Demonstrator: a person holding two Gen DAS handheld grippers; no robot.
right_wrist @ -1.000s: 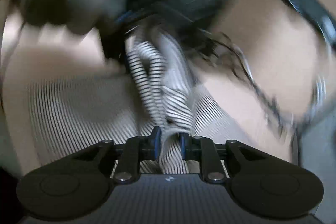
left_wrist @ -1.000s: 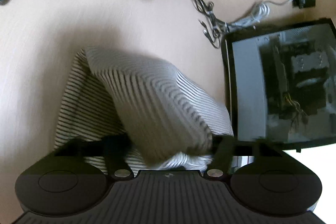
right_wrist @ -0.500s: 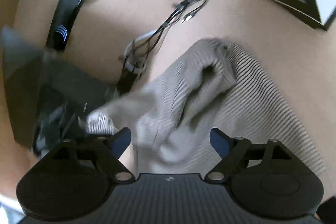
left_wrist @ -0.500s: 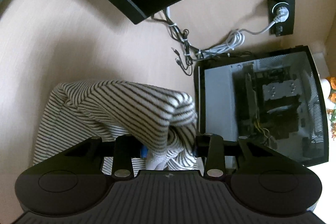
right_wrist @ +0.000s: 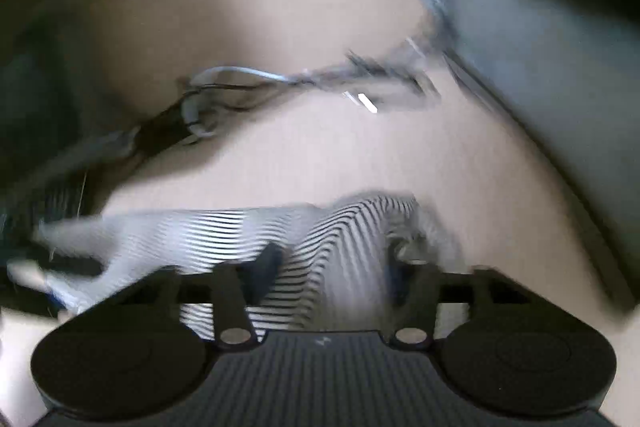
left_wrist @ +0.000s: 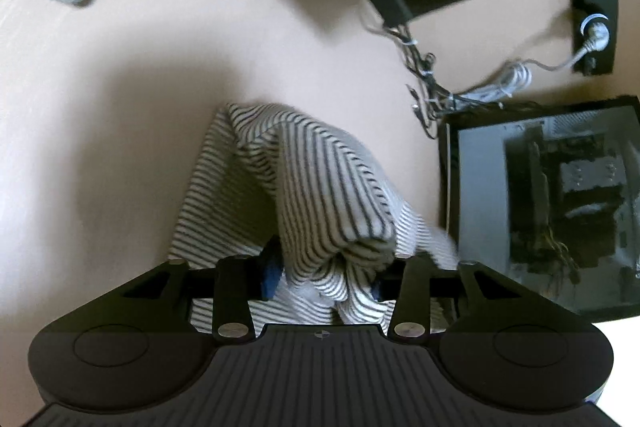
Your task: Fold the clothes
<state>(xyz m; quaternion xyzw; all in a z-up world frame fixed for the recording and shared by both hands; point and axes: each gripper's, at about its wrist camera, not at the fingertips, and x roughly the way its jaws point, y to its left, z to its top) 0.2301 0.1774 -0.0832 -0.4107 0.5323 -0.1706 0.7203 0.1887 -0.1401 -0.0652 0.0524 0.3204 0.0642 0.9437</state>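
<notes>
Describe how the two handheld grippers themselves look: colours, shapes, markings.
Both match. The left gripper has a matte black ribbed body with a tiny round mark at its front edge, two rounded disc-shaped lobes, silver pivot screws, and black fingers with blue pads. The right gripper looks identical, though blurred. No cables or sleeves show.

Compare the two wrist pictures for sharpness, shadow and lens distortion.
Left wrist view: mostly sharp, stripes on the striped garment crisp; a broad soft shadow on the table; fisheye bends the computer case edges. Right wrist view: heavy motion blur smears the cables and garment.
</notes>
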